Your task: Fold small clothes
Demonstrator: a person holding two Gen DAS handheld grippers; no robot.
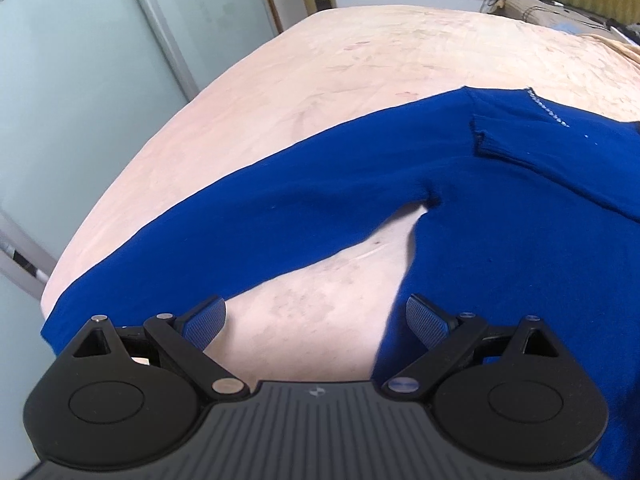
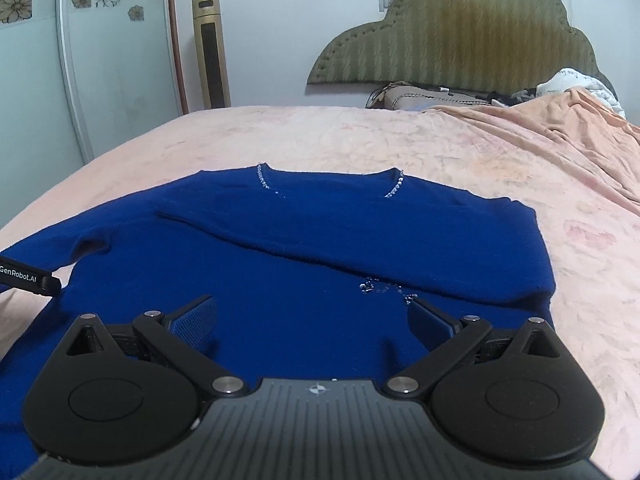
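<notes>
The blue sweater lies flat on the bed, one sleeve already folded across its body. Both the left gripper and right gripper are spread wide and hold nothing. Next we pinch the outstretched sleeve near its cuff and lay it straight across.

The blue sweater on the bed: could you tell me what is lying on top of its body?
One sleeve of the blue sweater is folded across its chest, cuff towards the other shoulder. The chest beneath is hidden. The other sleeve lies spread on the bedspread.
</notes>
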